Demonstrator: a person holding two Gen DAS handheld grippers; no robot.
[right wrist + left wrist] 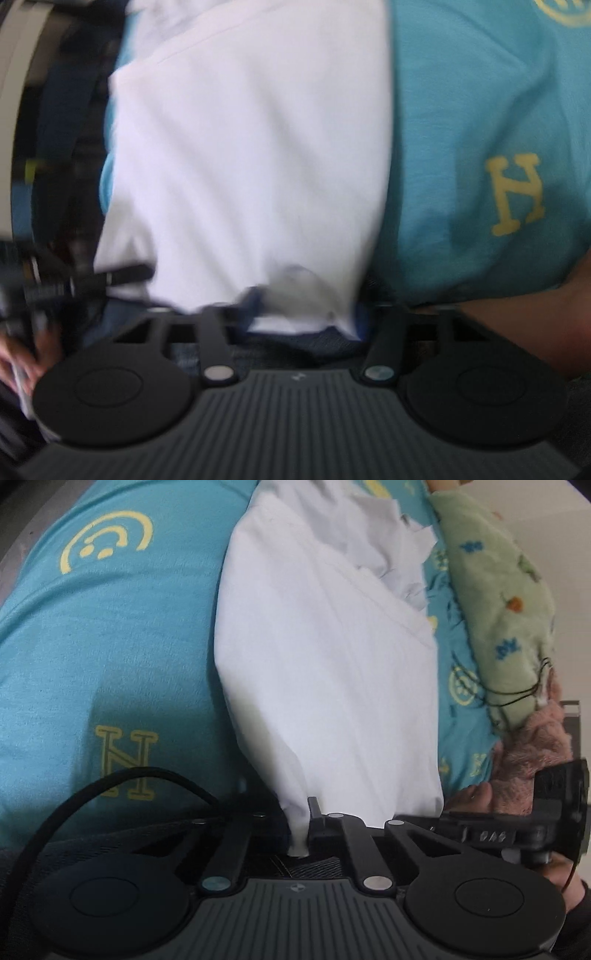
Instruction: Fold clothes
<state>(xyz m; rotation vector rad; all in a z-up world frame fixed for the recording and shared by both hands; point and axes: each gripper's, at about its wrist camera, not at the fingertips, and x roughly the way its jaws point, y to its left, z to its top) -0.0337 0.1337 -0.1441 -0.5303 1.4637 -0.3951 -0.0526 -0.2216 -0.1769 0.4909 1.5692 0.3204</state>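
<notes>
Turquoise sheet [110, 646] with yellow print lies under white garment [325, 672].

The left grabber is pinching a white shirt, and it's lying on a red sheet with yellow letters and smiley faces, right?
Almost. The left gripper is shut on the white shirt, but the sheet under it is turquoise blue, not red. Its letters and smiley faces are yellow, as you said. The left wrist view shows this clearly, and the right wrist view shows the same blue fabric.
</notes>
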